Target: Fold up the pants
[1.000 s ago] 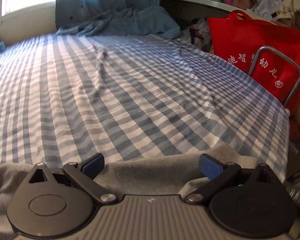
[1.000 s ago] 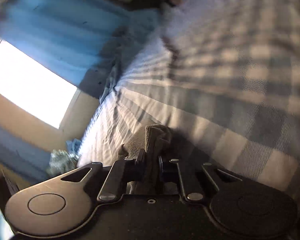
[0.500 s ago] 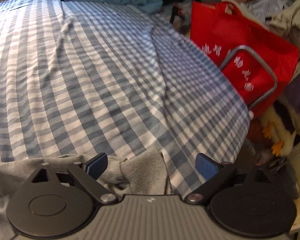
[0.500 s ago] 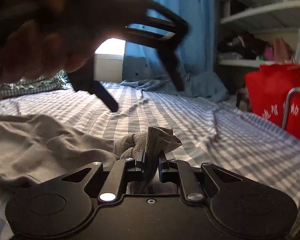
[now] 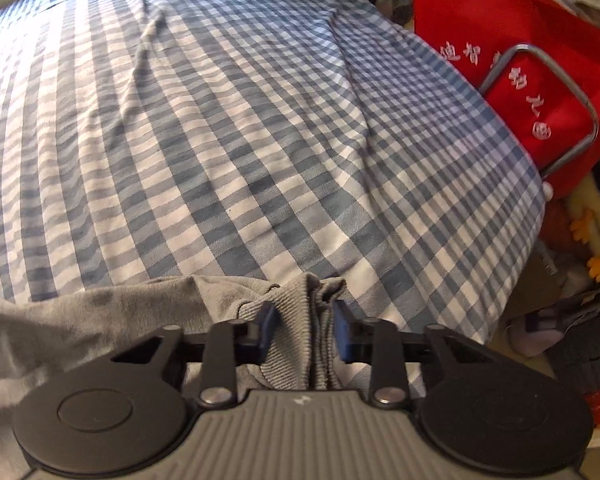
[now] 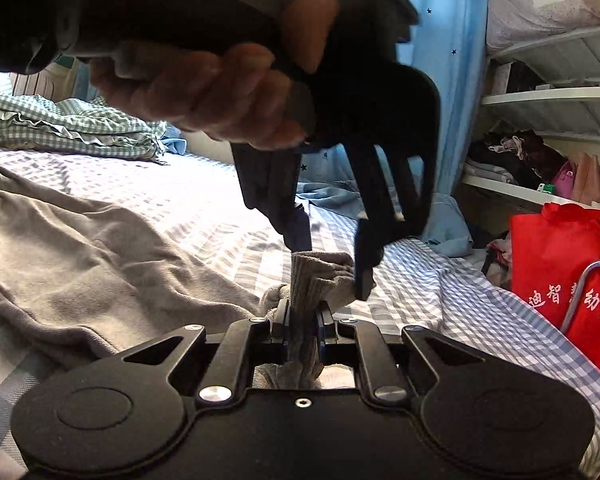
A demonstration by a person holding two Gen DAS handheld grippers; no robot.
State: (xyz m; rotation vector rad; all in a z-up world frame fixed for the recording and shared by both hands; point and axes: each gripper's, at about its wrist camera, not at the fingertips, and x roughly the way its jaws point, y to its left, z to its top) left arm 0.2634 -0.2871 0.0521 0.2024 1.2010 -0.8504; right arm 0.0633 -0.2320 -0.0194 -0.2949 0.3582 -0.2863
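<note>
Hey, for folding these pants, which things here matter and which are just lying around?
Part of the job:
gray pants
left gripper, closing on the cuff
right gripper, shut on the cuff
checked bed sheet as folding surface

Just lying about:
red bag
blue curtain
shelves
pillow

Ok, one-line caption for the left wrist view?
Left gripper closing on bunched grey pants cuff over blue checked bedsheet.

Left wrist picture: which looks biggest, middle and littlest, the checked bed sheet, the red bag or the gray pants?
1. The checked bed sheet fills most of the view.
2 and 3. The red bag and the gray pants look about alike; both run off the picture, so no ranking.
</note>
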